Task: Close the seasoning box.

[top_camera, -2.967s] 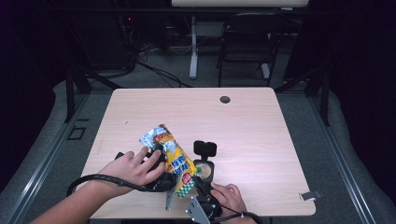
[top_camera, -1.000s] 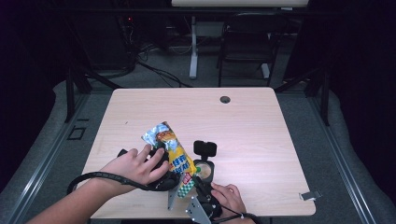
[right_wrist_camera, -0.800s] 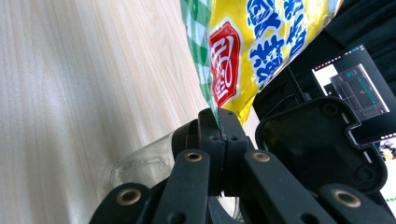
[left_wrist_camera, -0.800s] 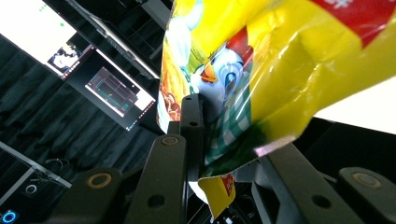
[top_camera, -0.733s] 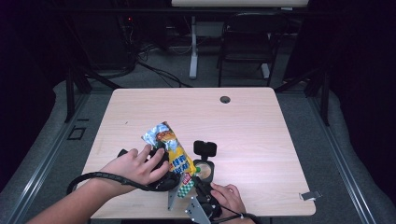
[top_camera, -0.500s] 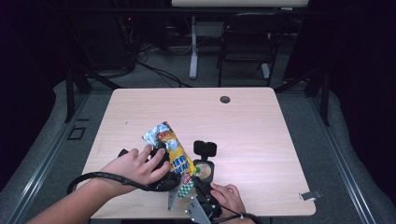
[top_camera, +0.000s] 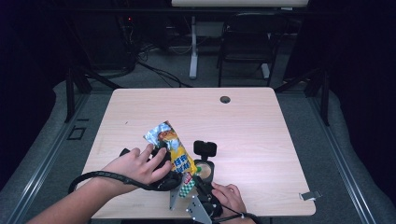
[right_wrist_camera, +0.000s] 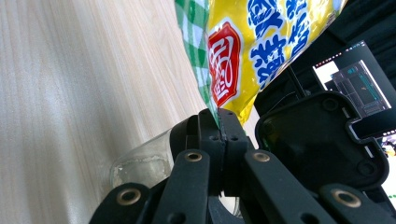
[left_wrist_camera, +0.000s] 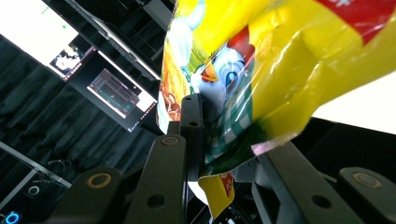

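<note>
A yellow snack bag [top_camera: 172,150] with a silver top and a green-checked bottom corner stands tilted over the table's near middle. My left gripper [top_camera: 173,169], under the person's left hand [top_camera: 135,165], is shut on the bag's lower body. In the left gripper view the bag [left_wrist_camera: 243,79] sits pinched between the jaws of the left gripper [left_wrist_camera: 229,156]. My right gripper [top_camera: 190,185] comes up from the near edge and is shut on the bag's bottom corner. In the right gripper view, the right gripper [right_wrist_camera: 218,122] has its jaws pressed together on the bag's [right_wrist_camera: 243,56] seam.
A round clear container [top_camera: 204,171] sits just right of the bag, with a black block [top_camera: 205,148] behind it. The container's rim [right_wrist_camera: 140,165] is also in the right gripper view. A dark grommet hole [top_camera: 225,99] lies at the far edge and a metal clip [top_camera: 310,195] at the near right corner.
</note>
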Available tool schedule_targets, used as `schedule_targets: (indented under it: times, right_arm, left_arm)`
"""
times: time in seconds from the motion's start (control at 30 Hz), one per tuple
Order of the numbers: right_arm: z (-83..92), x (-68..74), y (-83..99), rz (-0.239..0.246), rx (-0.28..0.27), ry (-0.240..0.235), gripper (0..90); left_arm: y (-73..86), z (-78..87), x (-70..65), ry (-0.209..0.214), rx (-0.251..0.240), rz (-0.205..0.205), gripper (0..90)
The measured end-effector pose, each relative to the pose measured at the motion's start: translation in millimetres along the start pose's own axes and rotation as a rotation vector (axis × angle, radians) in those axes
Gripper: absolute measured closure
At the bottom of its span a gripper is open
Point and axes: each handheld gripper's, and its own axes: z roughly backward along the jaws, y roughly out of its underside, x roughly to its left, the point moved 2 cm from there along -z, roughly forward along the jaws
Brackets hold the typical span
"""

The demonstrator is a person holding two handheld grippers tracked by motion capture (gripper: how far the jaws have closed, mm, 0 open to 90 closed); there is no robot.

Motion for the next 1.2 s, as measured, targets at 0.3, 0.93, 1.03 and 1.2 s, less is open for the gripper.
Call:
schedule_targets:
  times: [0.3, 0.93, 1.03, 1.2]
  right_arm:
    - [0.2, -0.7, 0.6, -0.014, -0.002, 0.000, 90.0]
    - [1.6, -4.9, 1.8, -0.087, -0.025, 0.001, 89.9]
    - [2.7, -6.6, 1.8, -0.104, -0.019, -0.009, 90.0]
    - [3.1, -8.0, 2.2, -0.134, -0.027, -0.014, 90.0]
  left_arm:
    - [0.2, 0.3, 1.5, 0.005, 0.002, -0.007, 78.8]
    - [0.4, 4.2, 10.1, 0.008, 0.012, -0.031, 78.9]
    - [0.7, 4.8, 11.5, 0.011, 0.013, -0.036, 78.9]
    - [0.8, 5.7, 12.5, 0.010, 0.016, -0.038, 78.9]
